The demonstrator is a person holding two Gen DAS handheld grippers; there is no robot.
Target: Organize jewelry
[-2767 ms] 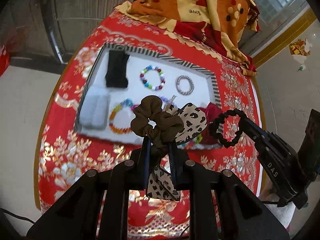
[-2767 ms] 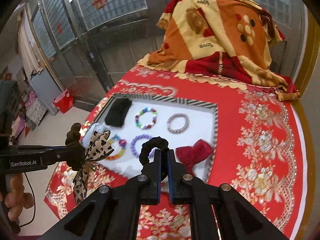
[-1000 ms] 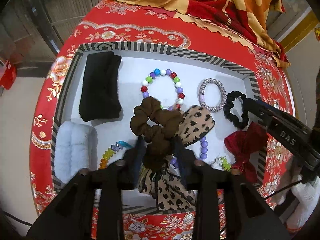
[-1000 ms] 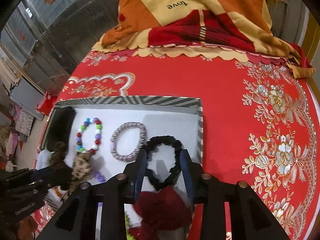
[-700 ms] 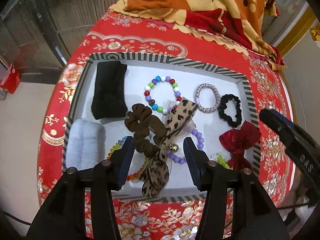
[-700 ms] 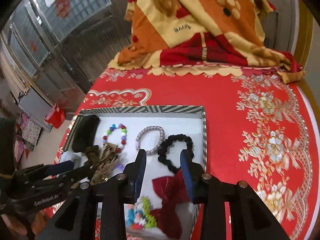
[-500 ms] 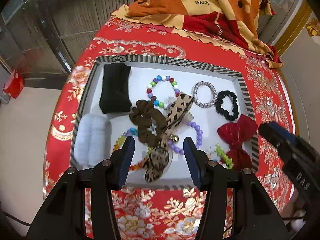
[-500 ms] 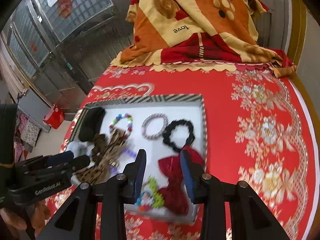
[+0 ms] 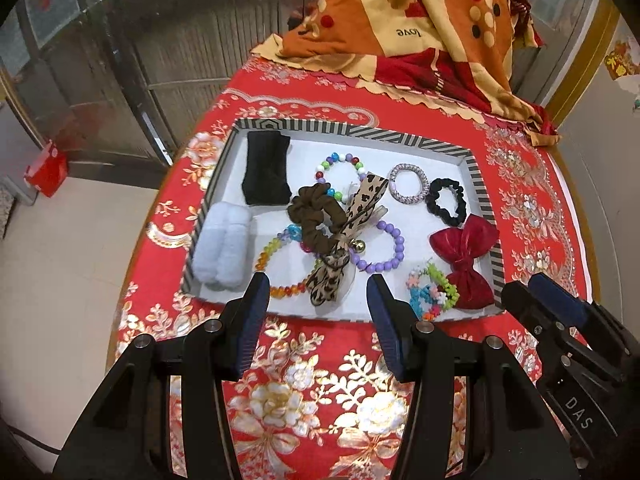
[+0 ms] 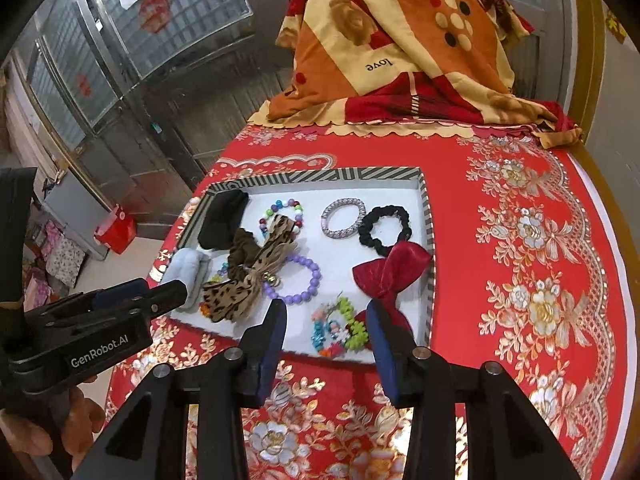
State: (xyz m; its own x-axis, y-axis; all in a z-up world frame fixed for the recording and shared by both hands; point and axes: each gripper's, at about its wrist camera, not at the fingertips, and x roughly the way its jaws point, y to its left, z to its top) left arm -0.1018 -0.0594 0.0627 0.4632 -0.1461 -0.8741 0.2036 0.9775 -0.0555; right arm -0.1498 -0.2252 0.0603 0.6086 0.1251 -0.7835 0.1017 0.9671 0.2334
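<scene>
Our left gripper (image 9: 316,300) hangs open and empty, the scrunchie (image 9: 316,216) now lying in the tray (image 9: 480,184) beyond its fingers, and our right gripper (image 10: 326,320), jaws just widening, has dropped the black band (image 10: 384,226) there too.

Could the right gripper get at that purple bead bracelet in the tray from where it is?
Probably yes: the right gripper is open and empty, and the purple bead bracelet lies mostly exposed, with only the leopard bow overlapping its far side.
</scene>
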